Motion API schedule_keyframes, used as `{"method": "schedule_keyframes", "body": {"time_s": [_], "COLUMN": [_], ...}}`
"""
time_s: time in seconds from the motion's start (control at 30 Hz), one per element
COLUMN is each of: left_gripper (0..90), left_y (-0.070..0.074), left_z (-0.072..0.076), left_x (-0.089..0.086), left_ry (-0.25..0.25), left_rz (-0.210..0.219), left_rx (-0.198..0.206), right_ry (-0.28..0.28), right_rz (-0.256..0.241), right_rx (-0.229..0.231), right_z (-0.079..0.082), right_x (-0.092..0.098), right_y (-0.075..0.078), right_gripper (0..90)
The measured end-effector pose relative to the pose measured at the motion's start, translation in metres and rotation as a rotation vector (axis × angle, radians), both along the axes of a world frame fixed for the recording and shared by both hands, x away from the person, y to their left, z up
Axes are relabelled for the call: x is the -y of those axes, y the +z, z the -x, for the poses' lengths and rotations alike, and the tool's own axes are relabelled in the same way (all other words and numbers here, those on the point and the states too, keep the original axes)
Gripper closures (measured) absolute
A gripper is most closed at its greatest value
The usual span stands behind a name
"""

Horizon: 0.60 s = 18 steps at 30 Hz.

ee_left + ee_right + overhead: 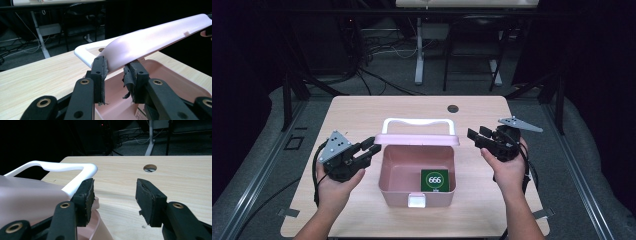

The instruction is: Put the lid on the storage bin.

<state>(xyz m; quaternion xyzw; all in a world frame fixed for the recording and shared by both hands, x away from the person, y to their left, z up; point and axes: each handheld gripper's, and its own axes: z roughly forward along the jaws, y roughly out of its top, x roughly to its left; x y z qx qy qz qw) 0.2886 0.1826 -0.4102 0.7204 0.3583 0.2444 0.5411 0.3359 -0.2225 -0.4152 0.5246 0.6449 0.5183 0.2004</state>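
On wood-grain table (362, 115), glossy pink box (388, 172)

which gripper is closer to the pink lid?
Left. The left gripper has its jaws around the pink lid at its left edge. The right gripper, jaws apart, sits just off its right end.

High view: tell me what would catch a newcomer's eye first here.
The pink box in the middle of the wooden table stands out first, its lid raised and a white handle showing behind it. Inside, at the near right of its floor, lies a green card marked 666. The left gripper reaches the lid's left end, with the lid's edge between its jaws, and the right gripper is open just off the lid's right end.
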Motion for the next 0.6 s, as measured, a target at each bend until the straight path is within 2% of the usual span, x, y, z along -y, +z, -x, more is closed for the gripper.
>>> {"method": "schedule_keyframes", "body": {"time_s": [0.1,0.43,0.47,0.6], "left_gripper": [70.1,69.9,69.8,69.6], "left_y": [-0.001,-0.006,-0.006,-0.009], "left_z": [0.002,0.009,0.010,0.012], "left_x": [-0.001,-0.002,-0.002,-0.003], "left_ry": [-0.004,-0.014,-0.016,-0.020], "left_rz": [-0.004,-0.004,-0.008,-0.009], "left_rx": [-0.005,-0.010,-0.013,-0.015], "right_ry": [0.004,0.002,0.005,0.005], "right_rz": [0.007,0.002,0.009,0.008], "right_rx": [-0.011,-0.002,-0.014,-0.016], "right_z": [0.001,0.000,0.001,0.001], "right_x": [0.000,-0.002,-0.001,-0.001], "right_y": [0.000,-0.001,0.000,0.000], "right_gripper": [48.3,47.9,47.9,47.3]}}
